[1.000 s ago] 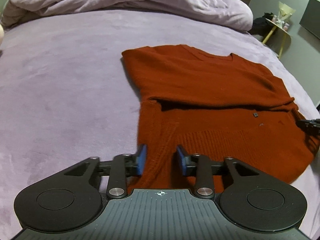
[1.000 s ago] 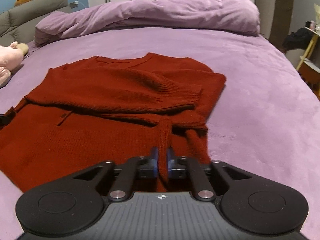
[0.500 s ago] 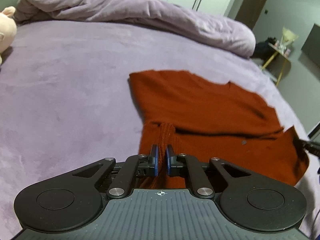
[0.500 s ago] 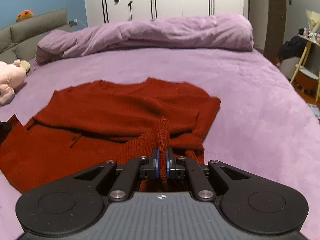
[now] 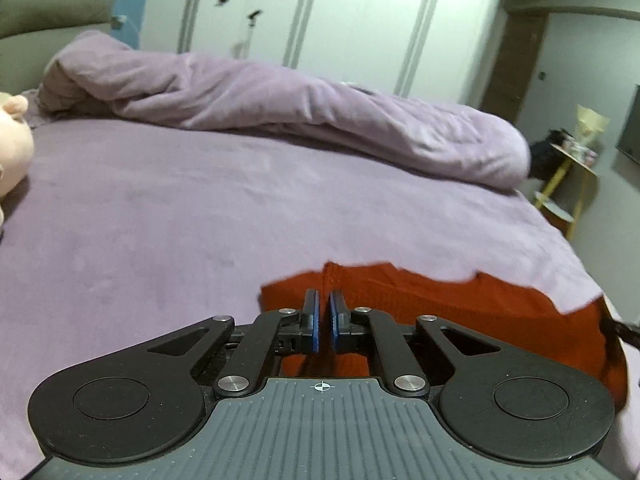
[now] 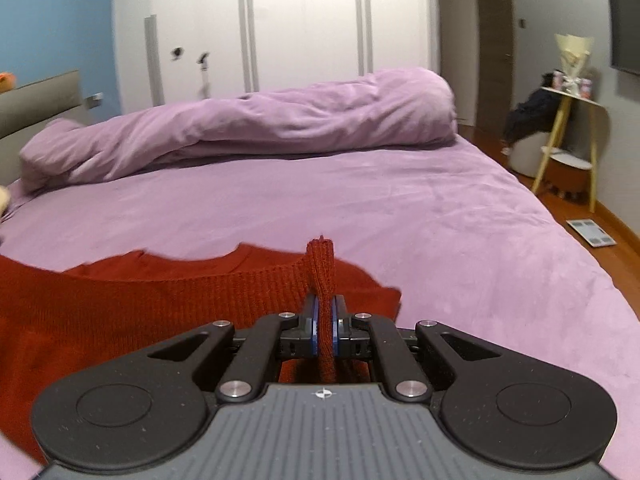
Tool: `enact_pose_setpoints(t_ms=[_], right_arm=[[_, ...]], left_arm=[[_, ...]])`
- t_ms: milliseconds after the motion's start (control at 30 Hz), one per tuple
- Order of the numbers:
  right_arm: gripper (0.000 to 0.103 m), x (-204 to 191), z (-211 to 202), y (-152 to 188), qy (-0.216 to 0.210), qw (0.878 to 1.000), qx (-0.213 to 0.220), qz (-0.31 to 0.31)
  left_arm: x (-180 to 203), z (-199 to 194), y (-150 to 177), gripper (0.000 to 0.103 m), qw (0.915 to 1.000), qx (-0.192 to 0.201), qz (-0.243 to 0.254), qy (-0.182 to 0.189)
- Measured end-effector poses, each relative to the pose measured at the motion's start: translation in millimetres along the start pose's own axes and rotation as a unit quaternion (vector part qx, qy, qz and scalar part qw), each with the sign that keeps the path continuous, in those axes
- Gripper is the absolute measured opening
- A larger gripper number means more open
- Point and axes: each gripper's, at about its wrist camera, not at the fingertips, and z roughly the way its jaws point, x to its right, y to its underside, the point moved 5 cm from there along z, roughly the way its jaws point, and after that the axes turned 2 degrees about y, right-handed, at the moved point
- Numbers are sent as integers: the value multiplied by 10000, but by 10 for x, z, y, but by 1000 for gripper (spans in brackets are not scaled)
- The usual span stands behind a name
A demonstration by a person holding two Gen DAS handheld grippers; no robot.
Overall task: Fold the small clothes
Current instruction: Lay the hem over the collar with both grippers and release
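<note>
We've got both tongs, left [image 5: 324, 322] and right [image 6: 325, 326], clenched on the red sweater's [image 6: 120, 312] hem so it folds evenly across the bed [image 6: 360, 208].

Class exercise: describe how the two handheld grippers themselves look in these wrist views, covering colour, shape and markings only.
The left gripper and right gripper look identical: matt black linkage arms with silver pivot bolts, rounded black housings bearing circular recesses, blue pads on narrow fingers, and a grey ribbed base plate with a small crosshair mark.
</note>
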Motion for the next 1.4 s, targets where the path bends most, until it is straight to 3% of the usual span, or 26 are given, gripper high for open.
enact_pose_setpoints(t_ms=[233,267,300,367,433,533,567,600,633,667,700,833,967,1033,1133,1267,1300,1333,1367,1400], right_arm=[[7,69,639,205,131,9973,-718,116],[12,99,660,232,74,9965,-808,195],[21,123,653,255,-43,9959,-848,295],[34,160,616,279,-402,9947,-856,405],[37,156,595,304,-620,9936,-880,342],[37,91,617,353,-620,9940,-906,-6],[37,66,636,375,-549,9940,-936,-150],[32,39,646,373,-522,9941,-924,-228],[26,20,639,378,-492,9946,-871,-269],[14,-1,626,381,-462,9950,-827,-317],[10,-12,600,373,-415,9953,-793,-367],[5,-72,545,303,-288,9961,-586,-596],[5,-129,336,27,-127,9976,97,-674],[5,-141,340,-130,32,9975,336,-616],[5,-157,519,-282,368,9966,451,-578],[8,-145,898,-280,633,9971,221,-355],[8,-83,993,-216,940,9955,55,-91],[10,-83,993,-216,940,9955,55,-91],[13,-83,958,-197,912,9957,150,64],[13,-146,906,-175,702,9969,288,211]], left_arm=[[-177,652,308,10,9954,-878,-326,-179],[-195,651,351,25,9954,-889,-320,-150],[-217,641,399,47,9953,-913,-319,-101],[-273,615,484,56,9949,-939,-353,-67],[-297,633,528,56,9942,-1018,-339,14],[-286,700,596,51,9912,-1284,-306,43],[-255,731,612,44,9899,-1382,-296,84],[-215,738,616,34,9901,-1374,-259,121],[-176,736,611,31,9909,-1331,-169,127],[-142,736,603,25,9916,-1288,-42,59],[-116,733,596,11,9922,-1240,96,-8],[-50,585,453,9,9959,-865,249,1],[34,375,94,9,9997,-158,196,20],[113,414,-79,9,9990,141,373,-223],[173,653,-196,10,9974,209,358,-595],[175,1077,-69,22,9889,-308,220,-1440],[209,1089,-23,27,9887,-361,163,-1448],[260,1075,13,33,9907,-336,75,-1314],[336,1046,54,50,9940,-231,-25,-1068],[435,1039,99,61,9966,-110,-69,-816]])
